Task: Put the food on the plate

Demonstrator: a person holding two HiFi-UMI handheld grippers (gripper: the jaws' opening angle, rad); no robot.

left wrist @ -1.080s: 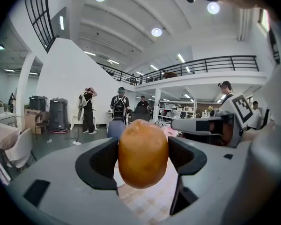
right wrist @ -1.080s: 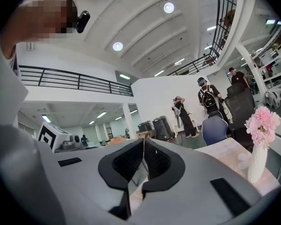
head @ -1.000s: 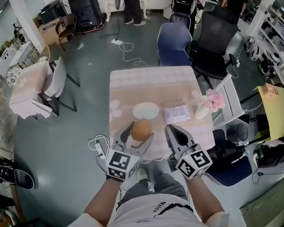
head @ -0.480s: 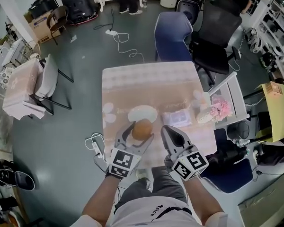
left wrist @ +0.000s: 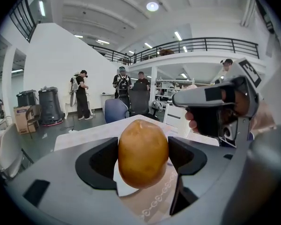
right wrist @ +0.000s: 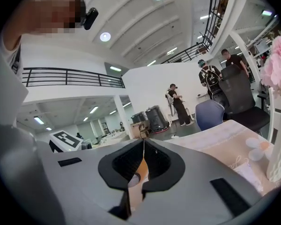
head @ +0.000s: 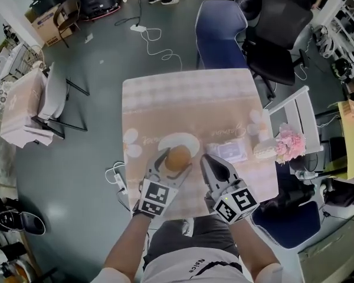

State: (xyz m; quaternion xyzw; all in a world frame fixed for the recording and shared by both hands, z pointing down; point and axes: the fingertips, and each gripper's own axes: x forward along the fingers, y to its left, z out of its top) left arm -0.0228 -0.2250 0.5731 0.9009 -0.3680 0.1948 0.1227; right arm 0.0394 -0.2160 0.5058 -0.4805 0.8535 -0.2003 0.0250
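a: item one, left gripper [head: 174,161]?
b: jaws pinching a golden-brown potato [left wrist: 143,153] by its two sides, held over the near rim of the white plate [head: 180,140]; cannot tell whether potato and plate touch.
a: plate's place?
b: on the tabletop [head: 189,99], toward the near edge, about midway along it.
a: item two, right gripper [head: 211,161]?
b: jaws pressed together, nothing between them, just right of the potato, over the near edge.
a: other stock?
b: clear packet [head: 231,152] right of the plate; pink flowers [head: 289,145] at the right edge; blue chair [head: 219,34] beyond the far edge.
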